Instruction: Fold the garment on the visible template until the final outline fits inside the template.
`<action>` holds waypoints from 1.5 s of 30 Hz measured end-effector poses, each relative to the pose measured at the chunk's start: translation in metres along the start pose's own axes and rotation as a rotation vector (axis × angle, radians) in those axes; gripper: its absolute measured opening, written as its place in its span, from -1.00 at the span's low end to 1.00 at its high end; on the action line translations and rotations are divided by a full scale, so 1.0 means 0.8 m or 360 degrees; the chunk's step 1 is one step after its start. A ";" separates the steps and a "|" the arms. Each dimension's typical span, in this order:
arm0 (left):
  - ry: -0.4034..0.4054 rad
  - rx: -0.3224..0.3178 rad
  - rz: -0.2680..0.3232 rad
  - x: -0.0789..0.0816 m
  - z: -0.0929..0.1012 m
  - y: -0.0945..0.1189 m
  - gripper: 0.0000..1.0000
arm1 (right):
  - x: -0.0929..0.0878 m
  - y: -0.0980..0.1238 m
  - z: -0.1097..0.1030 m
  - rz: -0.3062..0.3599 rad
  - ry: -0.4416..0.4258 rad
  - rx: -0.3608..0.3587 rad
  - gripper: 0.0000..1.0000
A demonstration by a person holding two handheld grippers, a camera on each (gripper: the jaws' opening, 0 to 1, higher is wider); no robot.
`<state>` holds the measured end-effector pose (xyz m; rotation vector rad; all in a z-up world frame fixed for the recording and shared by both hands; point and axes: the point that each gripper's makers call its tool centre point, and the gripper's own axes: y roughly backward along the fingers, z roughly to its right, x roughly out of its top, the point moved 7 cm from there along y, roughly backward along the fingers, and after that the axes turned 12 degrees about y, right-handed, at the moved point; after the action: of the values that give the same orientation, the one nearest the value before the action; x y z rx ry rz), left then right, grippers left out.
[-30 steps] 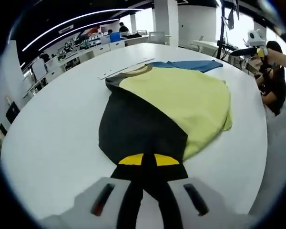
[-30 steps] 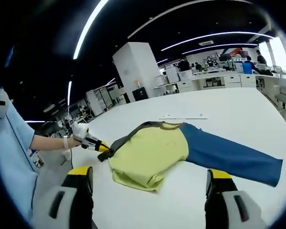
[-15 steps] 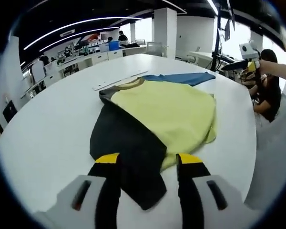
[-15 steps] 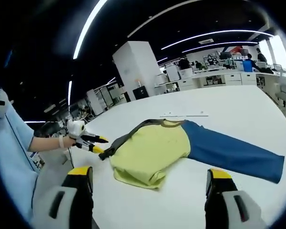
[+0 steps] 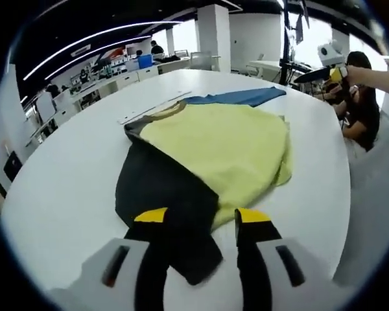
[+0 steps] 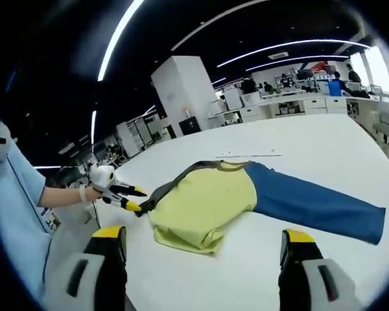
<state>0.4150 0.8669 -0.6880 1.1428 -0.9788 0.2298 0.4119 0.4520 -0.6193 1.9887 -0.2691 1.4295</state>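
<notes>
Left gripper (image 5: 201, 217): jaws stand apart, astride the near tip of the black sleeve (image 5: 165, 201), which lies flat on the white table (image 5: 58, 194); nothing is clamped between them. In the right gripper view this same tool shows at far left, held in a hand (image 6: 91, 192), its yellow tips parted just beside the sleeve's end.

Right gripper (image 6: 201, 236): jaws wide apart, holding nothing, hanging above bare table on the near side of the garment (image 6: 207, 207).

Garment: lies on the table, partly folded. The yellow body (image 5: 227, 146) is doubled over itself, with its folded edge on the near side in the right gripper view. The black sleeve runs out to one side, and the blue sleeve (image 6: 311, 207) lies stretched flat to the other.

Template: a thin pale strip (image 6: 246, 156) lies on the table just beyond the collar; whether it touches the cloth cannot be determined.

Surroundings: an open office with desks and white pillars beyond the table. A seated person (image 5: 363, 103) is at the table's right edge in the left gripper view.
</notes>
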 end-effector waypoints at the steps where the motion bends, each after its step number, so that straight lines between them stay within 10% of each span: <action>1: 0.0013 0.0005 -0.0008 0.000 -0.001 -0.001 -0.42 | 0.000 0.000 0.000 0.0003 -0.0003 -0.0001 1.00; 45: 0.0259 0.0087 -0.0004 -0.009 -0.019 0.008 -1.00 | -0.024 0.025 -0.019 -0.0032 -0.0008 -0.0100 1.00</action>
<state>0.4151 0.8851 -0.6901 1.1563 -0.8313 0.3443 0.3824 0.4425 -0.6262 1.9395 -0.2922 1.3868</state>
